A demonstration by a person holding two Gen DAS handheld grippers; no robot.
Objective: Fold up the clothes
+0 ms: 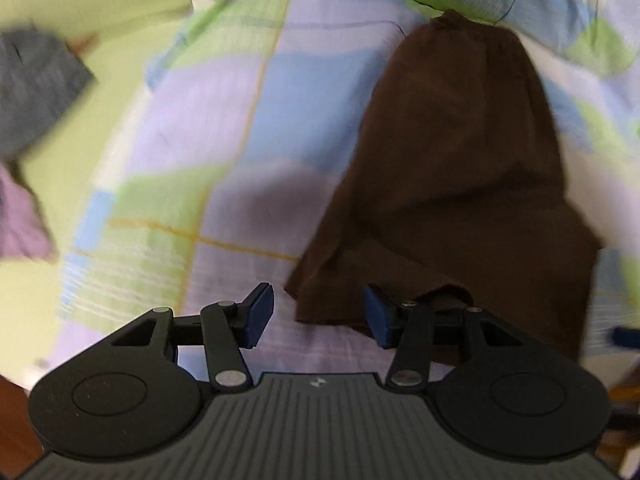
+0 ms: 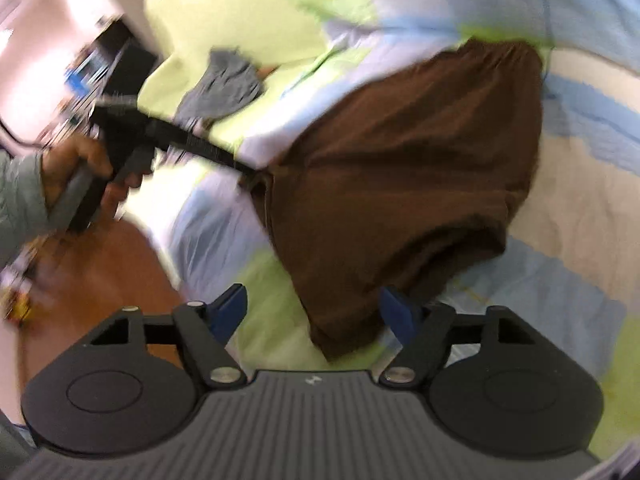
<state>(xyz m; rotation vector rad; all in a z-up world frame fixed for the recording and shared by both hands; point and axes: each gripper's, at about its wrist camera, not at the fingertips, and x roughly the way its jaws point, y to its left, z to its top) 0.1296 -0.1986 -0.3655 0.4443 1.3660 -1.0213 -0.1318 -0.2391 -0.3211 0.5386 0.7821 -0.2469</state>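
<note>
In the left wrist view the left gripper (image 1: 318, 316) stands spread over the brown garment's (image 1: 460, 168) near corner on the checked bedspread (image 1: 208, 128), partly folded; in the right view the right gripper (image 2: 314, 314) gapes empty by its hem, folds apparently remaining.

Matt brown cloth garment (image 1: 460, 168) on soft checked bedspread (image 1: 240, 120) (cotton-like, faintly ribbed).

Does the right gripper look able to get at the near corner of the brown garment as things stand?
Probably yes: the right gripper is open, the brown garment corner lies between its fingers on the bedspread, nothing covering it.
</note>
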